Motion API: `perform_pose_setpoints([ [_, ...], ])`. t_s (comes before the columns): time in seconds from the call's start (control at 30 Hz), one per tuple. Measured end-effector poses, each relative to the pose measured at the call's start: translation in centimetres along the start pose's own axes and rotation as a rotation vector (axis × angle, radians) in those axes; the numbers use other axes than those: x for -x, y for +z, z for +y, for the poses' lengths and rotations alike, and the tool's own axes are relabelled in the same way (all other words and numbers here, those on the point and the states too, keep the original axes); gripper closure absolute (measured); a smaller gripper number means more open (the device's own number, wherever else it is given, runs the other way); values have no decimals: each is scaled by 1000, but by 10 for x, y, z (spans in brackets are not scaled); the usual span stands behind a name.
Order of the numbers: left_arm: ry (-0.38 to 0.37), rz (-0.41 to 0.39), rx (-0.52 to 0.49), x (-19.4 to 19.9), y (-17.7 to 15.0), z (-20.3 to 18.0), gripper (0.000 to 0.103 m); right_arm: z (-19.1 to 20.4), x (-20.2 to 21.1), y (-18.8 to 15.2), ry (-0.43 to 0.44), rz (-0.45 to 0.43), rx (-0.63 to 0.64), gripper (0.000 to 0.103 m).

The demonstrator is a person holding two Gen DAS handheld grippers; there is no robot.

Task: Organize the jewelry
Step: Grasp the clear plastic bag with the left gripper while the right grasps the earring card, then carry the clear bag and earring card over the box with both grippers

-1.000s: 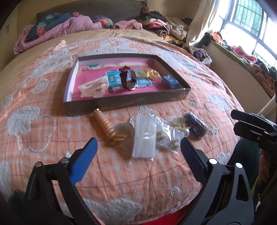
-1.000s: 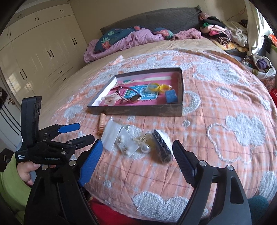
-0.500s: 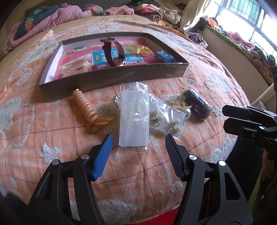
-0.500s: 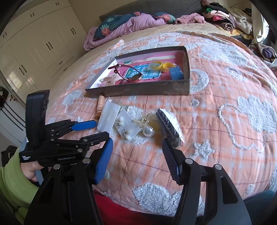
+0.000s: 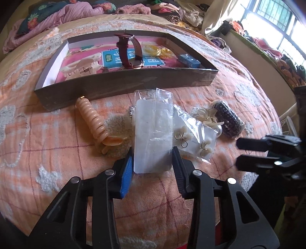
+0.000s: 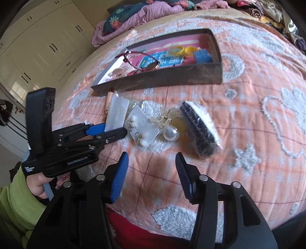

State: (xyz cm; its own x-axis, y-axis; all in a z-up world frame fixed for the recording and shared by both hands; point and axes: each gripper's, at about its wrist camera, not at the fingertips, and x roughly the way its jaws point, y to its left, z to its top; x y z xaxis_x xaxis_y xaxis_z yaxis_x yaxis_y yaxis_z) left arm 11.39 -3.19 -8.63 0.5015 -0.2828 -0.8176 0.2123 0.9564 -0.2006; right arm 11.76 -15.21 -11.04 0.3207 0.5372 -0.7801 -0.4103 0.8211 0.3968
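Observation:
A shallow dark tray (image 5: 124, 84) with a pink floor lies on the bed and holds a watch (image 5: 132, 51), a cream hair claw (image 5: 82, 66), yellow rings (image 5: 156, 50) and a small blue box (image 5: 189, 61). In front of it lie a clear plastic packet (image 5: 153, 134), an earring card (image 5: 193, 141), a peach spiral hair clip (image 5: 93, 122), a pearl clip (image 6: 168, 128) and a dark brush (image 6: 198, 126). My left gripper (image 5: 152, 168) is open, its fingers on either side of the packet's near end. My right gripper (image 6: 151, 172) is open and empty, just short of the earring card.
The bed has an orange and white patterned cover (image 6: 258, 118). Piled clothes and bedding (image 5: 63, 13) lie at the far end. A window sill with clothes (image 5: 267, 47) runs along the right, and white wardrobes (image 6: 38, 47) stand on the left.
Both grippers have moved forward and down toward the loose items and narrowed their opening. The left fingers now straddle the end of the clear packet.

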Motion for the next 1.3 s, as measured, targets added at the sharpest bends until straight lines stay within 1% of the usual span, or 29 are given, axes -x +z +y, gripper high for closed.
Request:
perform_pose_setpoints([
  [0.17,-14,-33,25,15,-1,6,73,1,-20,3,20,36,-22,58],
  [0.33,-23,-68,39,28,2,11,73,1,-32,10,11,16,-60,58],
  [0.5,-33,-92,54,37,5,15,73,-3,-40,15,31,-15,-111,58],
  [0.57,-36,-103,60,40,6,16,73,-4,-40,17,57,-32,-132,63],
  [0.6,-36,-105,61,41,7,17,73,-3,-40,19,68,-37,-132,70],
  [0.7,-32,-115,68,44,8,19,73,1,-38,19,85,-49,-113,77],
  [0.83,-26,-134,77,50,10,23,73,13,-25,18,97,-91,-61,79],
  [1.03,-14,-161,93,60,14,30,73,25,7,23,81,-175,6,79],
  [1.3,10,-207,119,76,24,44,73,21,40,43,22,-269,38,79],
])
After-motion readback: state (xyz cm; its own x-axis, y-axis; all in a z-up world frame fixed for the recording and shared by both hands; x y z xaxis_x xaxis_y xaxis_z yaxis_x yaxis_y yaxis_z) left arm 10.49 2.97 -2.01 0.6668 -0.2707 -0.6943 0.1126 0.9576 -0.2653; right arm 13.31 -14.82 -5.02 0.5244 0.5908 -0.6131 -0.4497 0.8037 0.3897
